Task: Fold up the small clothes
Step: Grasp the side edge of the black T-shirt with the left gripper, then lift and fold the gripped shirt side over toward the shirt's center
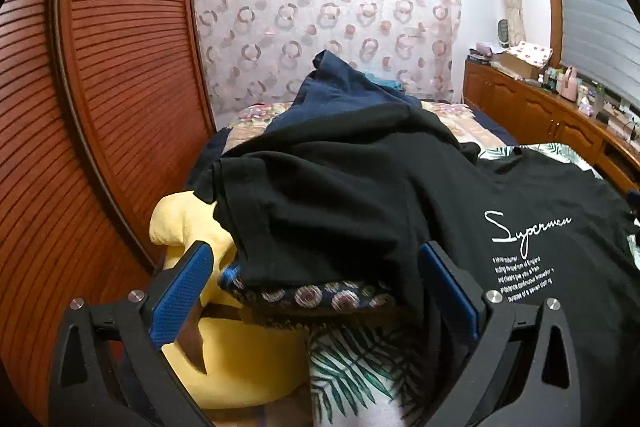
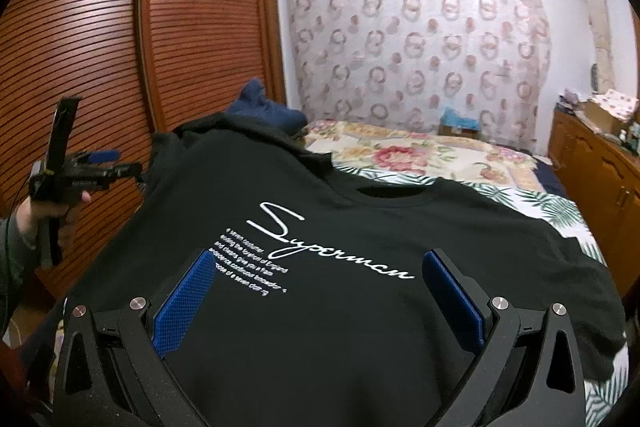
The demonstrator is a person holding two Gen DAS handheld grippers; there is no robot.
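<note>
Black tee point(image 2: 360, 227) is spread on the bed point(image 2: 420, 155). Both tongs, left point(image 1: 316, 291) and right point(image 2: 320, 291), gape wide over it, holding nothing.

The black cotton-like T-shirt point(image 2: 360, 227) is matt, soft cloth, its white lettering flat and slightly chalky. Beside it, the pale yellow plush cushion point(image 1: 240, 359) looks fleecy and dull. The leaf-printed bedsheet point(image 1: 352, 363) is smooth woven fabric. The left gripper point(image 1: 316, 291) and right gripper point(image 2: 320, 295) are matt black plastic with bright metal screw heads, and their blue pads point(image 2: 184, 303) look finely textured, rubbery. The reddish slatted wooden wardrobe door point(image 1: 120, 67) has a polished, ribbed sheen.
</note>
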